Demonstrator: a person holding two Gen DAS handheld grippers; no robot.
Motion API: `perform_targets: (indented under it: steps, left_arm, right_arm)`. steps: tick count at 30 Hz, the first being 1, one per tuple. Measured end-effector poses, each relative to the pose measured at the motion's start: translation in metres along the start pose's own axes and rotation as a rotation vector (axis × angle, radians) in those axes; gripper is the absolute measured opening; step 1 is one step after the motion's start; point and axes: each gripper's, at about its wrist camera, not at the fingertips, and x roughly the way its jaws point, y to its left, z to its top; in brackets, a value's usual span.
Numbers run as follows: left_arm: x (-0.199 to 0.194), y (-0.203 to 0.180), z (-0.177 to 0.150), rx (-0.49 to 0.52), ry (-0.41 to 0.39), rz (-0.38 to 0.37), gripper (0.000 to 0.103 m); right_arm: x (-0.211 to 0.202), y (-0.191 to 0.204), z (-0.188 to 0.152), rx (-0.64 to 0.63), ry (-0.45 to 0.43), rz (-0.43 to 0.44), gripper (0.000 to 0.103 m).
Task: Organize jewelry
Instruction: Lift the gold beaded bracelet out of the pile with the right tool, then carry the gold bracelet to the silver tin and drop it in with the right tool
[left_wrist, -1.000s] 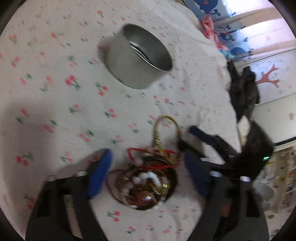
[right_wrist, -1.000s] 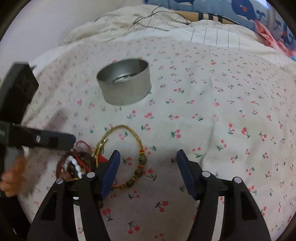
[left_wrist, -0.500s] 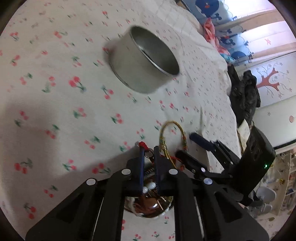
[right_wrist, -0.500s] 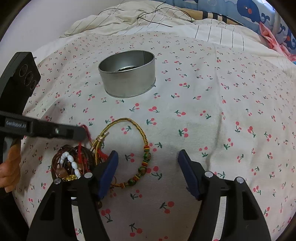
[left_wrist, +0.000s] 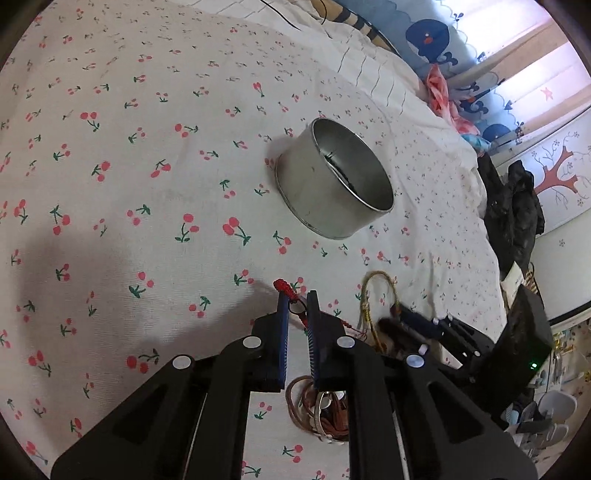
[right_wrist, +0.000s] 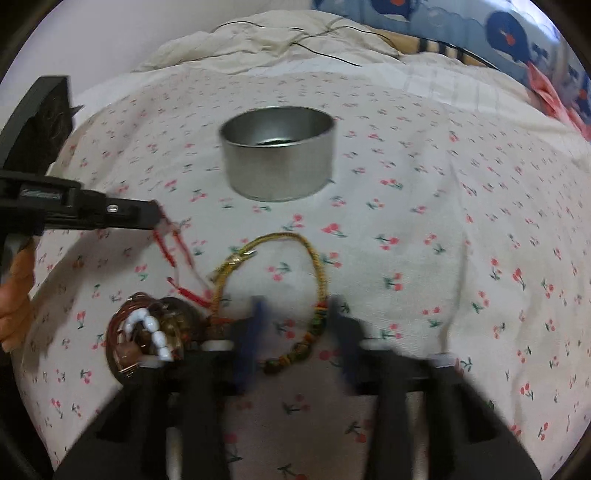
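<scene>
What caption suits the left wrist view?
Left gripper pinches a red cord near a metal tin on the cherry-print bedsheet.

From where I sit, the bed is covered by a white sheet (left_wrist: 155, 206) printed with small red cherries. Past it I see a rumpled cream quilt (right_wrist: 258, 48) with a thin black cable (right_wrist: 325, 55) trailing over it. A blue whale-print curtain (left_wrist: 436, 40) hangs at the back, pink fabric (left_wrist: 439, 92) bunched below it. Dark clothing (left_wrist: 513, 218) hangs near a wall panel showing a red tree (left_wrist: 557, 173).
</scene>
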Motion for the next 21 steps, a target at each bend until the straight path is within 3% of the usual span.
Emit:
perform_targets:
  steps: [5, 13, 21]
  left_arm:
    - [-0.009, 0.001, -0.004, 0.022, -0.019, -0.013, 0.009]
    - [-0.035, -0.031, -0.003, 0.12, -0.057, -0.05, 0.009]
    - [-0.057, -0.065, 0.028, 0.17, -0.097, -0.069, 0.009]
  right_arm:
    - [-0.019, -0.014, 0.007, 0.077, -0.073, 0.064, 0.008]
    - [-0.045, -0.033, 0.018, 0.156, -0.163, 0.111, 0.008]
    - [-0.057, -0.029, 0.036, 0.148, -0.203, 0.158, 0.008]
